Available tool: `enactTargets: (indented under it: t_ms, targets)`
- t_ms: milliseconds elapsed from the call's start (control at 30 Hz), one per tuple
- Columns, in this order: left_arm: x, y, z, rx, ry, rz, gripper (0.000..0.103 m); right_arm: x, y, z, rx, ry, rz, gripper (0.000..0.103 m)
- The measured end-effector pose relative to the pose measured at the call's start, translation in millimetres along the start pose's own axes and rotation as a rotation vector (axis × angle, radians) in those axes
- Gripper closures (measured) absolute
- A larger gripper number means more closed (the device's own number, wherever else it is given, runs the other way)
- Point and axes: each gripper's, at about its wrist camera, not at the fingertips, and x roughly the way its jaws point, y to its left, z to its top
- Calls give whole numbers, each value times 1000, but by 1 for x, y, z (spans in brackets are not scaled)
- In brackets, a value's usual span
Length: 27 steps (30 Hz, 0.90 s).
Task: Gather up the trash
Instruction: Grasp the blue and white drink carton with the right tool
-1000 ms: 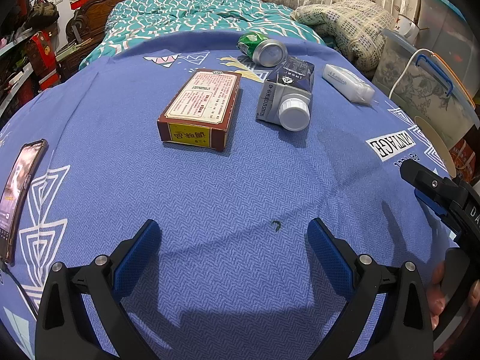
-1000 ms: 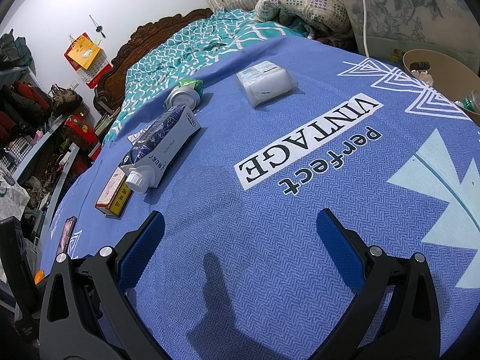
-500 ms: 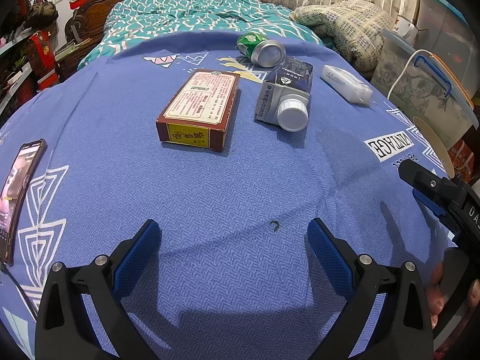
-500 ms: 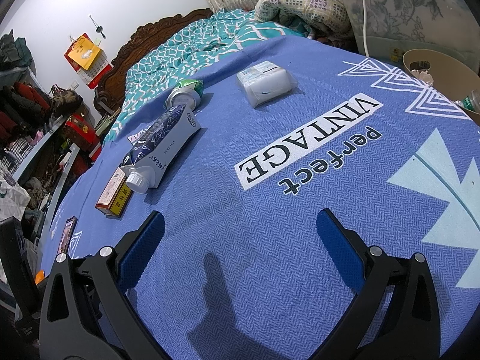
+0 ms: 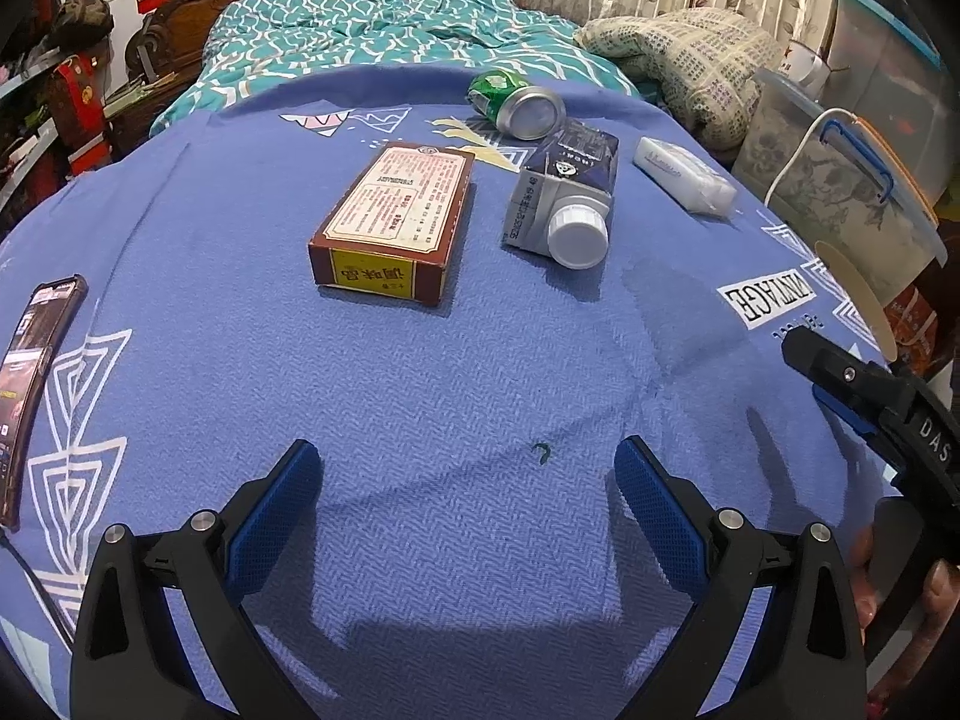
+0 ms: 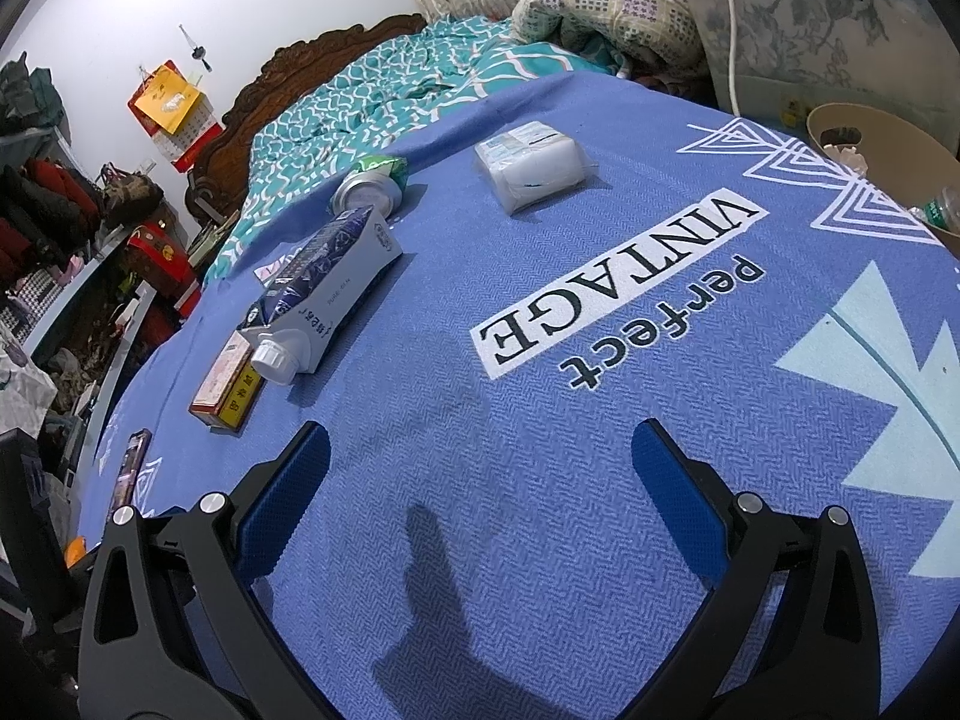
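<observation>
altogether one box (image 5: 393, 222), one carton (image 5: 564, 195), one can (image 5: 516, 103), one tissue pack (image 5: 684, 175), left gripper (image 5: 465, 495) and right gripper (image 6: 480, 468) both wide, empty

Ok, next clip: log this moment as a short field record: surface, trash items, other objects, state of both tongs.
surface: blue printed cloth
trash items: red-and-yellow box, carton with white cap on its side, green can on its side, clear-wrapped white packet
other objects: phone at the cloth's left edge
bin: tan container beyond the right edge
left tongs: open, empty
right tongs: open, empty
</observation>
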Motion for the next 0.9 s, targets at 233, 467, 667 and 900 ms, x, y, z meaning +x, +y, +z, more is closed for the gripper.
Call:
enactTargets:
  t_ms: [233,467,667,900]
  targets:
    - [-16,26,18,-43,-41,7,9,-1,17,14,-54,-6,48,23]
    - [-6,35,58,-20,-26,39,25,16,40,34,-94,22,121,29]
    - [31,22,78,17,46,54,35,57,74,74,-64,83,171,11]
    - [39,29,76,-24,77,23,103,122,118,92,-98,188,116,10]
